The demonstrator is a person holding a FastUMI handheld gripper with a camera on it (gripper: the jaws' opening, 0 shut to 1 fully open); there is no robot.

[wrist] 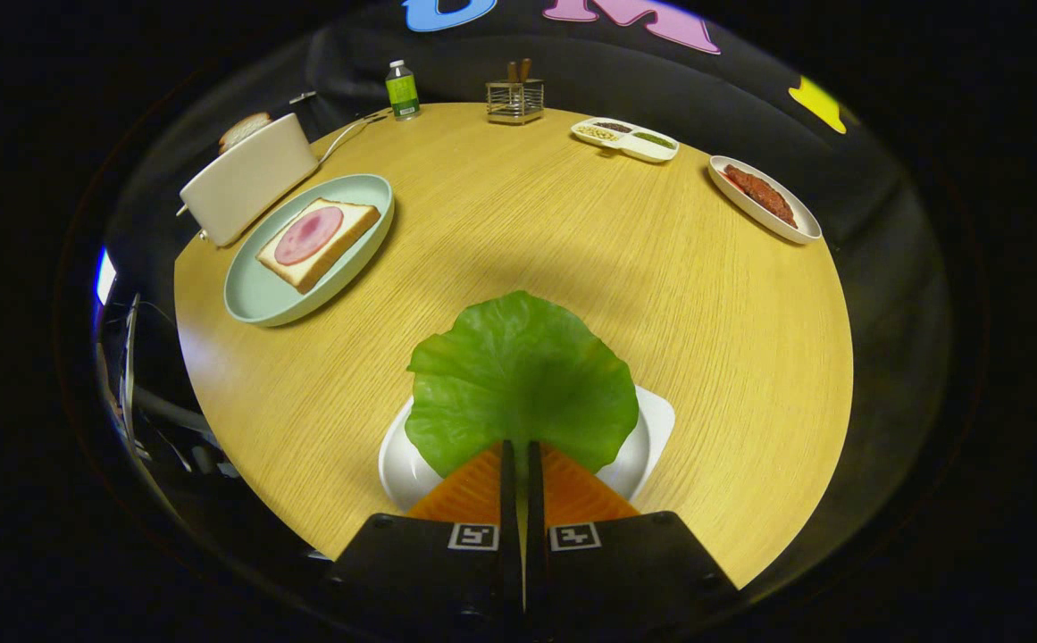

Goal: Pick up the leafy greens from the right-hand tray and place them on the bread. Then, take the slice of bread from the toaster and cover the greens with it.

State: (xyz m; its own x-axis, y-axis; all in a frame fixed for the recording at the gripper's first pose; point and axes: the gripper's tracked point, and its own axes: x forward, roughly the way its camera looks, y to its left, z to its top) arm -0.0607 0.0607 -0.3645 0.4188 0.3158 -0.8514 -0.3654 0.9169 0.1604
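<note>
A broad green lettuce leaf (522,375) stands up just ahead of my gripper (521,451), whose two fingers are pressed together on its lower edge. Under the leaf lies a white tray (652,429) near the table's front edge. Far ahead to the left a pale green plate (259,299) carries a slice of bread (339,246) topped with a pink round of ham (308,235). Behind that plate stands a cream toaster (246,179) with a second bread slice (243,130) poking out of its slot.
On the round wooden table (572,250), at the far side, stand a green bottle (402,89), a wire holder (514,98), a divided white dish (625,138) and an oval dish of red-brown food (764,198). The toaster's cord (348,136) trails towards the bottle.
</note>
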